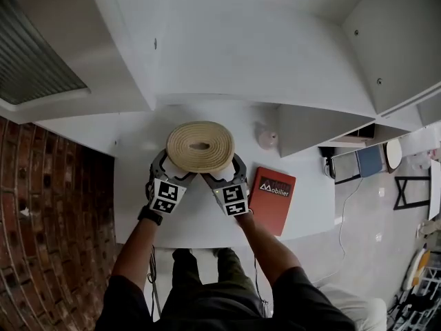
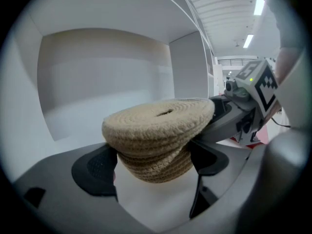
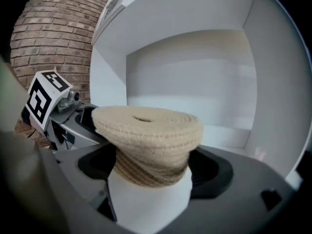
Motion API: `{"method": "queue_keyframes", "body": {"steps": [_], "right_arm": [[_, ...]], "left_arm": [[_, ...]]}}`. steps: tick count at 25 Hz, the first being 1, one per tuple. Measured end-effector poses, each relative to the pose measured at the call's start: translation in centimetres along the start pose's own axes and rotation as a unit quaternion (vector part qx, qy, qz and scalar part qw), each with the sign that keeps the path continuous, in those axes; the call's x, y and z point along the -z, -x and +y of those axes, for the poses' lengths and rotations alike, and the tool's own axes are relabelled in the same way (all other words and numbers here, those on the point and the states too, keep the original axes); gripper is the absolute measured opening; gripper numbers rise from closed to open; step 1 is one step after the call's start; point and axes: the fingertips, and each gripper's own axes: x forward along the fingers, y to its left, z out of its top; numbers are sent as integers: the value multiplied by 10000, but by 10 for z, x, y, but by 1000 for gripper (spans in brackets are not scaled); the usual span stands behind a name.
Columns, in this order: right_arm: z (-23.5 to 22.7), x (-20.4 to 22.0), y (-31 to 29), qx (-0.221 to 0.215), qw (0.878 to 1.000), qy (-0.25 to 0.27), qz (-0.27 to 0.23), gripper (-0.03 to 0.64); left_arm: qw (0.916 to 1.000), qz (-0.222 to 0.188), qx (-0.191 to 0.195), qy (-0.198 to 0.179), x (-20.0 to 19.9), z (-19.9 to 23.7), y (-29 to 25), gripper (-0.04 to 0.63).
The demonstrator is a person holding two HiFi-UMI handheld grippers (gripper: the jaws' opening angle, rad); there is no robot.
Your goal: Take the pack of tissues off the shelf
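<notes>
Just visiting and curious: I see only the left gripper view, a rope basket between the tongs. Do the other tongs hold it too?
Observer: Yes, the right tongs grip the rope basket low on its body.
Operator: What's the red bit at my edge?
Observer: A red book lying flat on the white shelf, right of the basket.
Operator: Anything beyond the basket?
Observer: A small pink object, too small to name.

white word "mobilier" on the red booklet [image 1: 272,200]
</notes>
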Motion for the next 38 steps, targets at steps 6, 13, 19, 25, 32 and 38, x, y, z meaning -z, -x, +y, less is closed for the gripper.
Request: {"method": "queue_keyframes", "body": {"steps": [6,13,19,25,32,38], "right_arm": [[0,30,-17,-28,9997,-86,206,465],[2,49,-27,-8,9994,-56,331,465],[4,55,-31,-11,9991,206,362,466],[3,55,-32,31,9992,232,326,466],[3,53,-21,-60,9986,309,433,468],[3,49,-2,-104,9976,435,526,468]], "left_arm": [[9997,208,127,79,31,-2,-18,469],[9989,424,169,39,57,-2,-29,471],[9985,535,130,-53,71,-2,-30,471],[9986,505,103,-104,72,-1,-31,469],[9968,767,183,-160,80,0,-18,471],[9959,869,193,-183,74,1,3,469]]}}
